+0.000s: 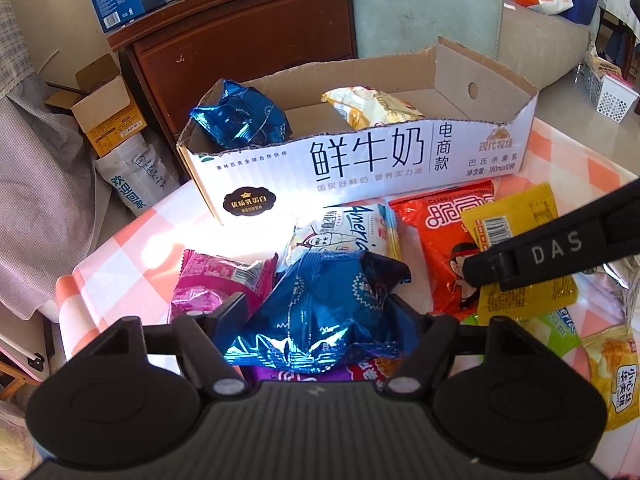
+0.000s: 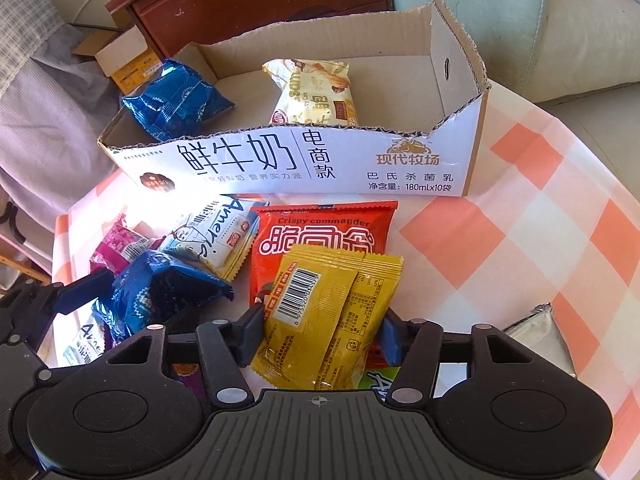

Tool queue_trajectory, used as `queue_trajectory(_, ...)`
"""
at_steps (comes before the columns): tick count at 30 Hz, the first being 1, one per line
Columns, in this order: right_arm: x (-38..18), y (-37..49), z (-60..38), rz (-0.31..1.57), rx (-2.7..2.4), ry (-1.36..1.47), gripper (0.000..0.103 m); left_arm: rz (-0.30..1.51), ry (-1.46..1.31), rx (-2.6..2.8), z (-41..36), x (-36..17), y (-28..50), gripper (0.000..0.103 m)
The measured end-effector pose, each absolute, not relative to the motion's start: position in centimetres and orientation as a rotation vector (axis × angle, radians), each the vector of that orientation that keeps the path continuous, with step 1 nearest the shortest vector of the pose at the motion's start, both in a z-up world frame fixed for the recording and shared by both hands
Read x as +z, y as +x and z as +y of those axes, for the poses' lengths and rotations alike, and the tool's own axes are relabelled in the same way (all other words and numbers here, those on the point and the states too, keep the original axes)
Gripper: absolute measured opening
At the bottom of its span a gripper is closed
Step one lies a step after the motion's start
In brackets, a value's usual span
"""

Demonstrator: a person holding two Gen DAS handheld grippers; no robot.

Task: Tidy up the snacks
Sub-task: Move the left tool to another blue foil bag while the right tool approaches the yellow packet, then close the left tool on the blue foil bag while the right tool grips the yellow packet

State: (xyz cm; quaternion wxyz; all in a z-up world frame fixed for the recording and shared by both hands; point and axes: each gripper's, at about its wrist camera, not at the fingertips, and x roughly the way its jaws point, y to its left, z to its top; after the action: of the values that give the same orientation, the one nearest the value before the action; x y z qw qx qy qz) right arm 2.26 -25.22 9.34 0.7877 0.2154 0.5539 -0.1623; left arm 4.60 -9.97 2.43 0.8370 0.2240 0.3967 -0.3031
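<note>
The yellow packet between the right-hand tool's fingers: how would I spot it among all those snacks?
Find the white milk carton box on the checked tablecloth; the snack pile lies just in front of it. The yellow packet rests on top of the red packet, between the right gripper fingers. It alone lies back side up, showing a white barcode.

Purple packet (image 1: pixel 276 374) (label unreadable) mostly hidden under gripper.

A lived-in home room: a dark wooden cabinet (image 1: pixel 240 40) stands beside a pale sofa (image 1: pixel 540 40), open cardboard boxes (image 1: pixel 108 108) sit on the floor, and a checked orange-and-white cloth (image 2: pixel 540 220) covers the counter with the snacks.
</note>
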Motion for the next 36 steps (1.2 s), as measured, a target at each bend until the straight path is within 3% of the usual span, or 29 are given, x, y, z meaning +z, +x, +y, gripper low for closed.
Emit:
queue_trajectory(11, 10.8, 1.6, -24.6, 1.134, -0.261, 0.403, 0.043, 0.867, 0.342, -0.608, -7.4, 3.3, 5.4, 0.071)
queue_trajectory(12, 11.0, 1.6, -24.5, 1.13, -0.254, 0.392, 0.039, 0.863, 0.338, -0.604, -7.2, 3.5, 5.3, 0.067)
queue_trajectory(13, 11.1, 1.6, -24.3, 1.128, -0.248, 0.384, 0.035, 0.861, 0.336, -0.604, -7.1, 3.6, 5.3, 0.054)
queue_trajectory(14, 11.1, 1.7, -24.3, 1.129, -0.239, 0.383, 0.029, 0.864, 0.333, -0.602, -7.0, 3.7, 5.3, 0.05)
queue_trajectory(17, 10.9, 1.8, -24.1, 1.141, -0.231, 0.369, 0.025, 0.874, 0.316, -0.602, -6.6, 3.8, 5.3, 0.049)
queue_trajectory(19, 10.5, 1.8, -24.3, 1.153, -0.24, 0.384, 0.029, 0.883, 0.314, -0.594, -6.5, 3.6, 5.5, 0.053)
queue_trajectory(22, 10.4, 1.7, -25.1, 1.152, -0.259, 0.456, 0.033, 0.913, 0.284, -0.595, -6.3, 3.2, 6.1, 0.07)
queue_trajectory(25, 10.3, 1.6, -25.4, 1.162, -0.261, 0.507, 0.049, 0.926, 0.273, -0.602, -6.7, 3.0, 6.4, 0.08)
queue_trajectory(28, 10.5, 1.6, -24.7, 1.185, -0.26, 0.472, 0.053, 0.924, 0.282, -0.59, -7.3, 2.6, 6.7, 0.085)
queue_trajectory(36, 11.0, -0.3, -24.3, 1.235, -0.204, 0.377, 0.057, 0.865, 0.381, -0.558, -8.6, 2.1, 6.5, 0.086)
